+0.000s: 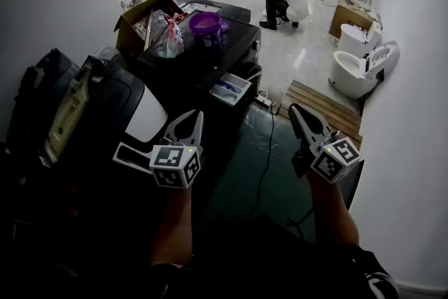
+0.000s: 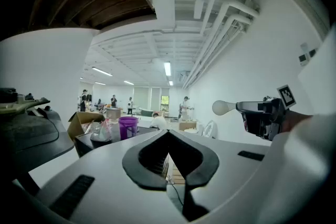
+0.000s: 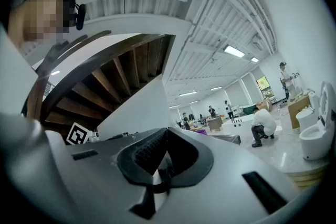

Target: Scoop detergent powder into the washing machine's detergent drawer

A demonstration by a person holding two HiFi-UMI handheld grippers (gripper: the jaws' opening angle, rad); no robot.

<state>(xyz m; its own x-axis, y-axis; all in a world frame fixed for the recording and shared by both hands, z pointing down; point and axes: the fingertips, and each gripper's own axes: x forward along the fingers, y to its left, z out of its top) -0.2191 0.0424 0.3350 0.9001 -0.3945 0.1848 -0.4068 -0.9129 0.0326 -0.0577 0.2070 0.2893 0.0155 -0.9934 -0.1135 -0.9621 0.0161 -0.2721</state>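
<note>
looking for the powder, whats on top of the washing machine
A purple tub stands on the washing machine, near the back of its dark top. Its contents cannot be seen. An open cardboard box of bags overlaps the left rear corner, hiding what lies there.

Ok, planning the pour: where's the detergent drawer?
Head view, centre: the detergent drawer juts open from the washing machine's front, beyond the left gripper, nearer than the purple tub.

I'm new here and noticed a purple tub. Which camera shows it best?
The head view: the purple tub is seen from above, open top showing. The left gripper view shows it side-on, small; the right gripper view, only a distant purple speck.
</note>
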